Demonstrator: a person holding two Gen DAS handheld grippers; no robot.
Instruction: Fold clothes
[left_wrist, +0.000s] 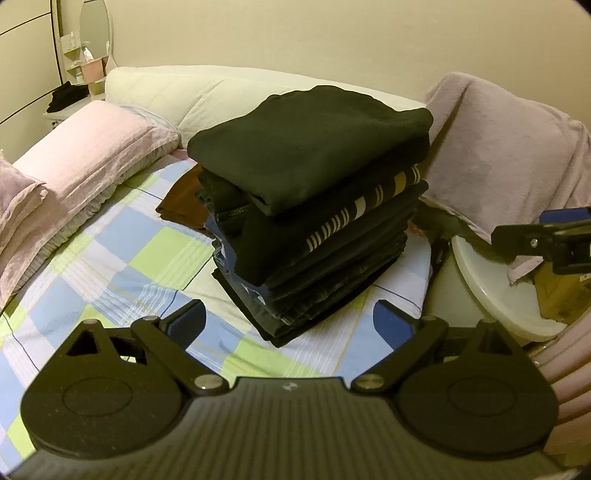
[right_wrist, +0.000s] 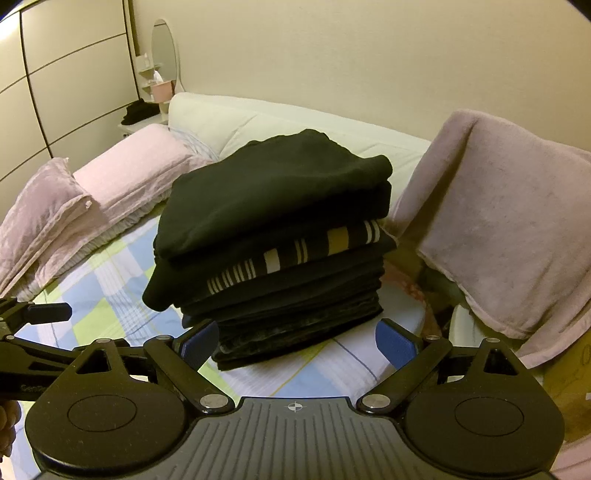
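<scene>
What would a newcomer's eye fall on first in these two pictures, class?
A tall stack of folded dark clothes stands in the middle of the checked bedsheet, with one striped garment showing partway down. Both tongs, left and right, are open and empty in front of it. A pink blanket hangs at the right.

You are looking ahead of the gripper at a plain cream wall (right_wrist: 332, 55) glowing under warm indoor light. Below it a padded white headboard (right_wrist: 258, 122) is running across the bed (right_wrist: 110, 288), whose checked blue, green and white sheet is spreading out ahead. Far to the left a panelled wardrobe (right_wrist: 55, 92) is curving away, with an oval mirror (right_wrist: 164, 48) standing just beside it. A white round table (left_wrist: 498, 288) is sitting right.
</scene>
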